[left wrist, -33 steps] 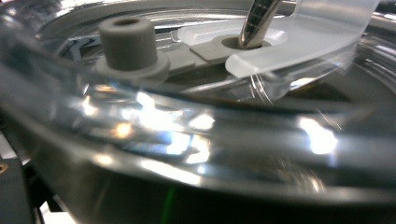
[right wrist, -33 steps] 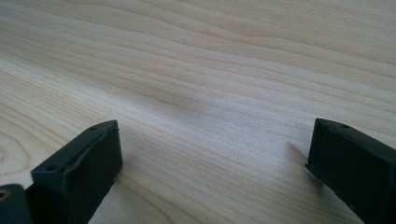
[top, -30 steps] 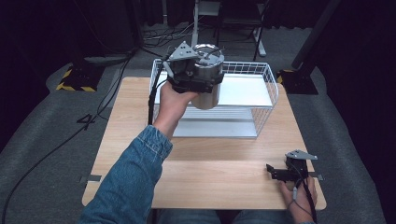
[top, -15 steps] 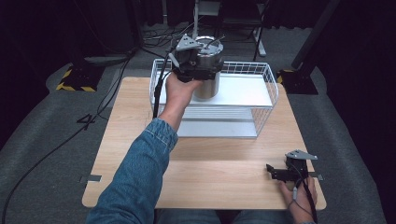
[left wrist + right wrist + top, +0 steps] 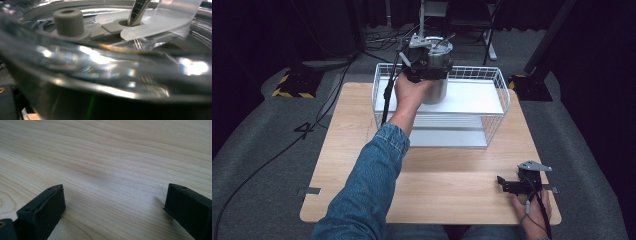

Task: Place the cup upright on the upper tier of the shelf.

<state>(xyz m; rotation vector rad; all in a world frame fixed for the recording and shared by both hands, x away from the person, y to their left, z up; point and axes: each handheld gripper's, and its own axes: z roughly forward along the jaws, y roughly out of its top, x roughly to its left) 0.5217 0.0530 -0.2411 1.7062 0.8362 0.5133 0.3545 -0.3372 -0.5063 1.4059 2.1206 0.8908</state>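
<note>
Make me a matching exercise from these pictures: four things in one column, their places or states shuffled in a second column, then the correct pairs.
Things:
1. metal pot
2. wire basket
3. right gripper
4. left gripper

Places or states:
A. white, at the table's far side
B. open, low over bare wood at the near right corner
C. shiny, held up above the basket
D. at the pot's rim, held in a hand with a denim sleeve

Pairs: 1-C, 2-A, 3-B, 4-D

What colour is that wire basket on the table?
White: the wire basket shows best in the high view.
</note>
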